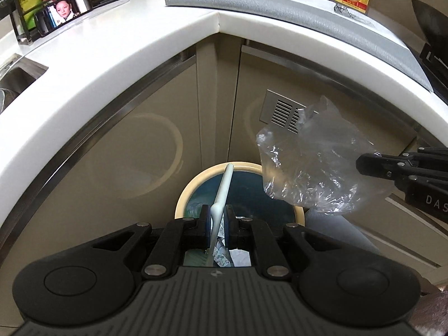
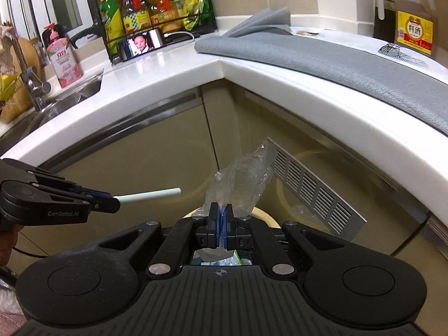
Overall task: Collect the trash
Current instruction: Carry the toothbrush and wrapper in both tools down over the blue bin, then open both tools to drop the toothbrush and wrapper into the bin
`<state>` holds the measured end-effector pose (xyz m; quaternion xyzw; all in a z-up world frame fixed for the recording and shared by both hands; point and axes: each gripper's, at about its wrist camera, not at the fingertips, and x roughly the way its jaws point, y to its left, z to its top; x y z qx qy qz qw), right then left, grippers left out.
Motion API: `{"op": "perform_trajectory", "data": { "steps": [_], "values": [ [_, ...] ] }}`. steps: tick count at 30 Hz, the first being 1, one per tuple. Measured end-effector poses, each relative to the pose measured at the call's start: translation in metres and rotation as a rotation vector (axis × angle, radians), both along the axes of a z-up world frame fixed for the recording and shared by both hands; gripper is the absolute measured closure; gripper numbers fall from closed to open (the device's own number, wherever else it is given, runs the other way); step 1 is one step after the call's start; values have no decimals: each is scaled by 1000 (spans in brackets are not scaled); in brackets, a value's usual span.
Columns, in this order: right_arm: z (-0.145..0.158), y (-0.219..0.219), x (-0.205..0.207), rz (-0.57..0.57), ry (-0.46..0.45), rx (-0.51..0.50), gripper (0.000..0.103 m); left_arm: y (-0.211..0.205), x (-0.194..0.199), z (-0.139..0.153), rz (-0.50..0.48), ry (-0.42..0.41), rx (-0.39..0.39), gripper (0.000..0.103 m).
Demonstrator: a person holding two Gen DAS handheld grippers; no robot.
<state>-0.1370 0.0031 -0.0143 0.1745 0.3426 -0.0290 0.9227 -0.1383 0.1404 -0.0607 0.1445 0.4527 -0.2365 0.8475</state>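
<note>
Left gripper (image 1: 217,218) clamped on pale plastic stick (image 1: 222,187), right gripper (image 2: 221,221) pinching crumpled clear plastic bag (image 2: 238,179); both above round cream-rimmed trash bin (image 1: 182,196) with scraps inside. Beige cabinet doors (image 1: 126,154) behind, white corner countertop (image 1: 140,42), grey cloth mat (image 2: 322,58) on top.
</note>
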Motion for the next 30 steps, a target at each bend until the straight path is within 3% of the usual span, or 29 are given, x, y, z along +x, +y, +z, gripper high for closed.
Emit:
{"op": "perform_trajectory", "data": {
  "steps": [30],
  "values": [
    [-15, 0, 18, 27, 77, 24, 100, -16, 10, -22, -24, 37, 44, 93]
  ]
}}
